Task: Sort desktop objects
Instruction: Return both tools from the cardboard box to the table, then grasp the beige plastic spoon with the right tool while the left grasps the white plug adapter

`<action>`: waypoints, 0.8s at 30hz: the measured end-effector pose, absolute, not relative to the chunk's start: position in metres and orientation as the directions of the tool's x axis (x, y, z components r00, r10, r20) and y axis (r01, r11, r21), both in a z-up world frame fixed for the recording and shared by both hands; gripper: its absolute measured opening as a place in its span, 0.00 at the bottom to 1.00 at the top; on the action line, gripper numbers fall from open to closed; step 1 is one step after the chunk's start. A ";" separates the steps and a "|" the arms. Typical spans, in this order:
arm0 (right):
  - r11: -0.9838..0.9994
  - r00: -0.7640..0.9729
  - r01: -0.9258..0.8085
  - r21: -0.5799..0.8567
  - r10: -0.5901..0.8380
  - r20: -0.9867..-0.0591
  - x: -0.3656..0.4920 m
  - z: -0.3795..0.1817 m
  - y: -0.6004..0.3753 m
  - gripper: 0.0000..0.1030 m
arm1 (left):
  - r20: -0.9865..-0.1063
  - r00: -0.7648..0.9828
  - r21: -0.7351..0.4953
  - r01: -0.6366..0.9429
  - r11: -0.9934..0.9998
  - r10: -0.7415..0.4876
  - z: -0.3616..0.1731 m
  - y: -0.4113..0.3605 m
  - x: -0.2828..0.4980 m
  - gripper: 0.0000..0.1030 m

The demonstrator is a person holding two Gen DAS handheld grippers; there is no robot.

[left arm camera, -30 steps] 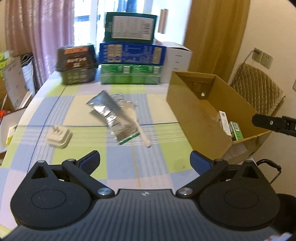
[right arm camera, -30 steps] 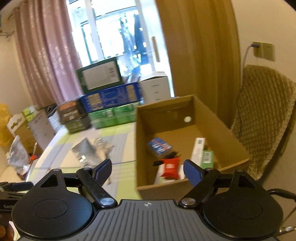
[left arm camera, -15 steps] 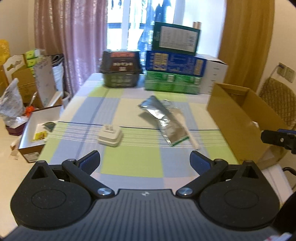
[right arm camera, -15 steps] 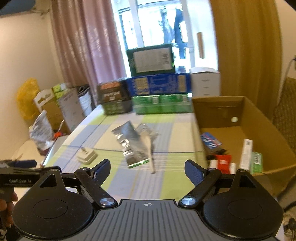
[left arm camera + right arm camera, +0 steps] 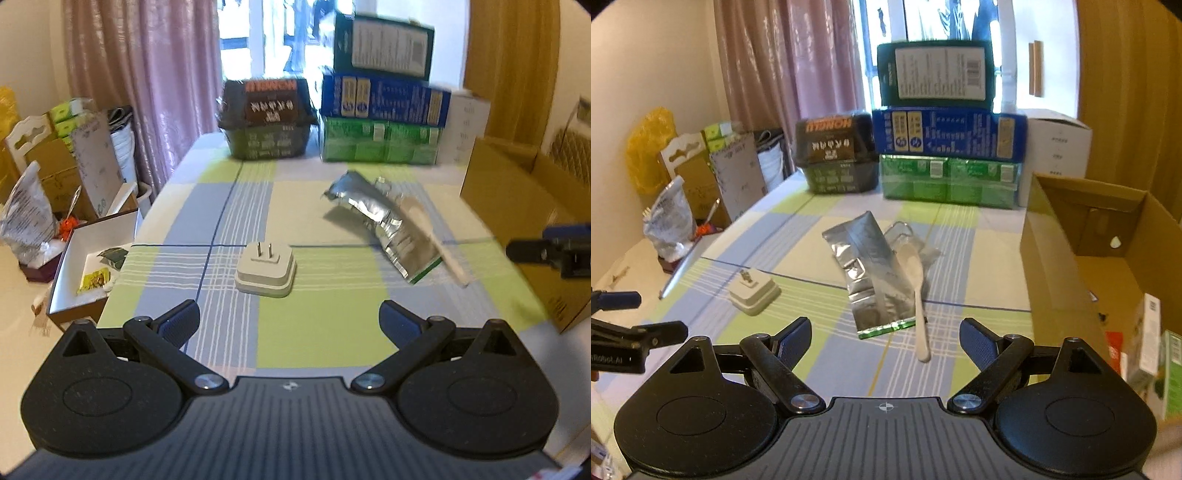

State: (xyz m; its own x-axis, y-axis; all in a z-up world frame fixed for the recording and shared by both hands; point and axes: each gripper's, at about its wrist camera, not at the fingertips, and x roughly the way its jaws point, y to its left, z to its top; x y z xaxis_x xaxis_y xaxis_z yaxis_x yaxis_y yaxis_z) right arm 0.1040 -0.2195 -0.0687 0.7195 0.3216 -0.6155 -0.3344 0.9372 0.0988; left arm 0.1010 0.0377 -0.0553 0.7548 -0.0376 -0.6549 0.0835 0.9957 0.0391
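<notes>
Two tools, both spread wide and empty, over the near edge of the checked table [image 5: 325,343]. Left tool [image 5: 290,321] faces the white plug adapter [image 5: 265,271], which lies flat just ahead, prongs up, untouched. Right tool [image 5: 884,339] faces the silver foil pouch [image 5: 873,280], its long axis running away from the camera and tilted left at the far end. White plastic spoon [image 5: 918,295] lies partly on the pouch's right side, bowl far, handle near. Open cardboard box [image 5: 1067,258] stands at the table's right edge, small packets inside. Stacked cartons [image 5: 945,144] line the far edge.
</notes>
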 end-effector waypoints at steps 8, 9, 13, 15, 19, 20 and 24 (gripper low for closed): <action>0.941 0.677 -0.336 0.050 0.278 -0.681 0.154 -0.103 -0.211 0.69 | -0.667 0.745 0.043 0.077 0.996 -0.029 -0.083 0.045 0.149 0.98; 0.941 0.672 -0.336 0.048 0.275 -0.688 0.161 -0.108 -0.209 0.67 | -0.668 0.744 0.040 0.073 0.997 -0.027 -0.085 0.046 0.154 0.98; 0.941 0.656 -0.335 0.040 0.263 -0.708 0.182 -0.121 -0.208 0.59 | -0.675 0.738 0.064 0.087 0.994 -0.021 -0.096 0.050 0.176 0.98; 0.942 0.650 -0.332 0.041 0.260 -0.714 0.190 -0.126 -0.210 0.56 | -0.668 0.744 0.060 0.090 0.994 -0.027 -0.100 0.054 0.185 0.97; 0.942 0.645 -0.332 0.045 0.261 -0.718 0.202 -0.129 -0.213 0.48 | -0.672 0.740 0.067 0.112 0.991 -0.038 -0.112 0.058 0.204 0.93; 0.942 0.643 -0.334 0.045 0.262 -0.720 0.204 -0.130 -0.213 0.47 | -0.673 0.739 0.070 0.117 0.991 -0.040 -0.115 0.059 0.208 0.92; 0.941 0.629 -0.334 0.056 0.267 -0.730 0.212 -0.137 -0.215 0.42 | -0.677 0.734 0.058 0.129 0.990 -0.056 -0.125 0.062 0.219 0.88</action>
